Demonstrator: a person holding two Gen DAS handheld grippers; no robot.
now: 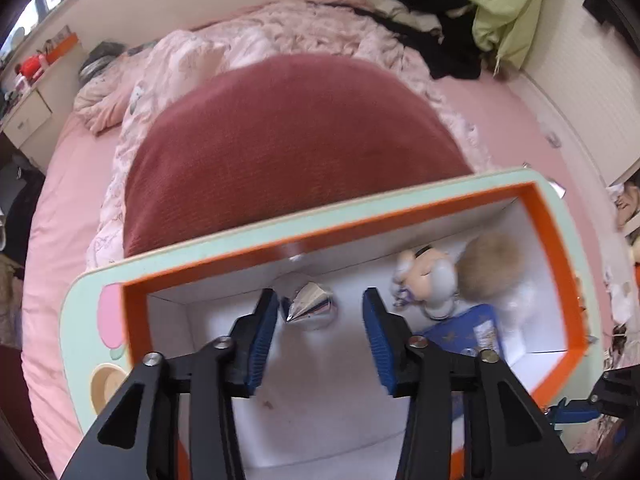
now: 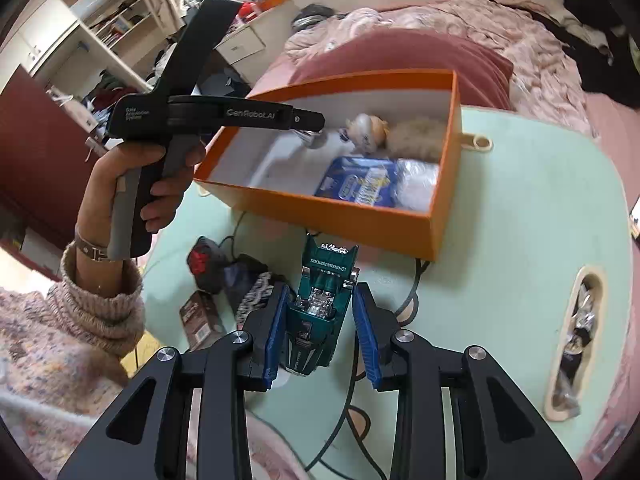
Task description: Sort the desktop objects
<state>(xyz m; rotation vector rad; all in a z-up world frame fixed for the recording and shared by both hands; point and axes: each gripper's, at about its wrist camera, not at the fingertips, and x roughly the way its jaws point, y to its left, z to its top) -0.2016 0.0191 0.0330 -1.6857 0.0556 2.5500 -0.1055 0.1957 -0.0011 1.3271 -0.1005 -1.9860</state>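
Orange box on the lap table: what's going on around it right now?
A person is sorting small items into the orange cardboard box. The left claw hangs open over a shiny silver foil cone inside it. The right claw grips a dark green toy car above the mint-green table.

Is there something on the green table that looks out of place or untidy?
Yes. A black cable runs loose over the pale green table and passes under the orange cardboard box. A dark crumpled cloth lies beside it, left unsorted.
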